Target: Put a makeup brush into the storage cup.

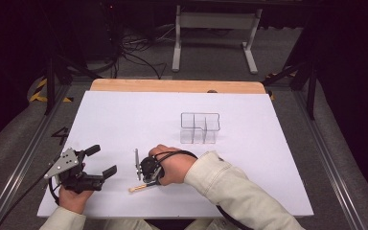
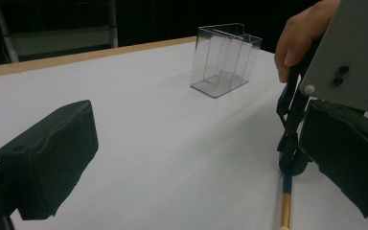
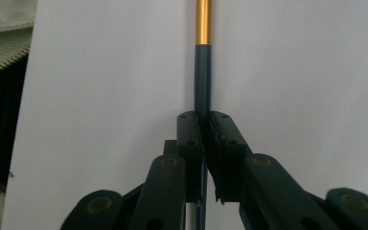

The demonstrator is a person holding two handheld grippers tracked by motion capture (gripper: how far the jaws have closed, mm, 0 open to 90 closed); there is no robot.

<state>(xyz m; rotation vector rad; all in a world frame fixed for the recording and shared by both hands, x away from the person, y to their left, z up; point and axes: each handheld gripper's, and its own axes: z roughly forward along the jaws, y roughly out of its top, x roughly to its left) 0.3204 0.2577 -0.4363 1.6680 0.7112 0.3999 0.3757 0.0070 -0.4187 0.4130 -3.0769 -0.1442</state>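
The right gripper [image 3: 205, 125] is clamped on the dark shaft of a brush [image 3: 202, 72] lying flat on the table [image 1: 124, 120], its long axis running straight out from the jaws, while the wide-open left gripper [image 1: 103, 162] waits just beside.

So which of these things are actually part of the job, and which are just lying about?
In use:
- pencil, clamped in the right gripper
- clear divided holder, probably where it goes

Idle or background:
- left gripper, open and holding nothing
- white table
- cables on the floor
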